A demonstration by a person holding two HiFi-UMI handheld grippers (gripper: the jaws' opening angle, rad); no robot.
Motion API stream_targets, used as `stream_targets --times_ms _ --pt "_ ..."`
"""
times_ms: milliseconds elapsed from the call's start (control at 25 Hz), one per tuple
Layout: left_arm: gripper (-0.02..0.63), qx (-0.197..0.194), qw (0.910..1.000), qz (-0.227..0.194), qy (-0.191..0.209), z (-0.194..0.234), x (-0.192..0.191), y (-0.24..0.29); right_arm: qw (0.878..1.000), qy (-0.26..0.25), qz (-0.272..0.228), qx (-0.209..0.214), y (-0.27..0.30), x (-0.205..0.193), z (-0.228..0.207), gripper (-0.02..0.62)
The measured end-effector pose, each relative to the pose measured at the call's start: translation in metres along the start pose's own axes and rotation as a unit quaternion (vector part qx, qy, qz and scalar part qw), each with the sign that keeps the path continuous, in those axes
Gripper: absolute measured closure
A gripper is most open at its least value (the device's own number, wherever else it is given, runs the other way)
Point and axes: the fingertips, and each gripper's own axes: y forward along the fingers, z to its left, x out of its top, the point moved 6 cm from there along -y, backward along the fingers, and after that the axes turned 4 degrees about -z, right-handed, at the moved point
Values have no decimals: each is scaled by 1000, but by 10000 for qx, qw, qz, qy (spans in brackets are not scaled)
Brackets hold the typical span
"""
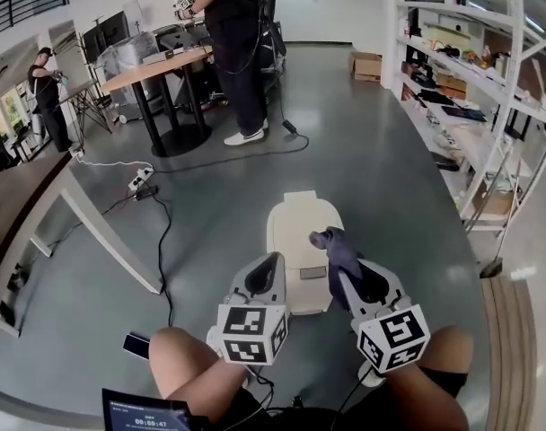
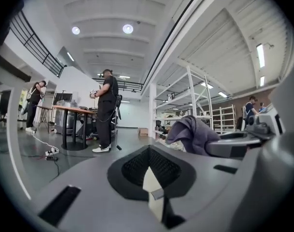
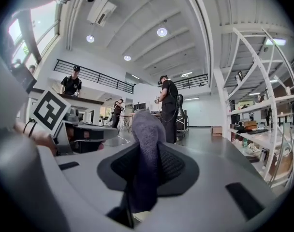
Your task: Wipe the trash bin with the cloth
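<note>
Grey workshop floor [image 1: 372, 160] lies beneath two handheld grippers: the right gripper [image 1: 341, 275] [image 3: 146, 151] is clenched on a purple-grey cloth [image 1: 336, 245] [image 3: 147, 129] bunched up between its jaws, while the left gripper [image 1: 269, 262] [image 2: 150, 157], just beside it, has its jaws pressed together on nothing. Just ahead of and below both tips stands the cream trash bin [image 1: 300, 218]; whether the cloth touches it cannot be told. Farther out, a person in black [image 1: 233, 52] stands at a table [image 1: 156, 65], with white shelving [image 1: 475, 88] on the right gripper's side.
</note>
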Motion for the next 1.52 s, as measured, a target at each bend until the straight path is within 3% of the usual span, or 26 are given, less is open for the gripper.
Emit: stream_targets --times_ms 120,280,520,1520 --pt "608 -119 9999 -86 -31 -2 9 -1 9998 -188 19 19 -2 10 9 505" --pt "609 -58 9997 -117 202 9 6 -10 10000 -5 33 -24 3 8 16 505" --pt "608 213 9997 -52 56 10 -9 -12 9992 157 223 -281 5 -9 7 506" --pt "608 289 9994 43 -190 25 -16 -12 9972 -177 47 -725 19 -5 4 508"
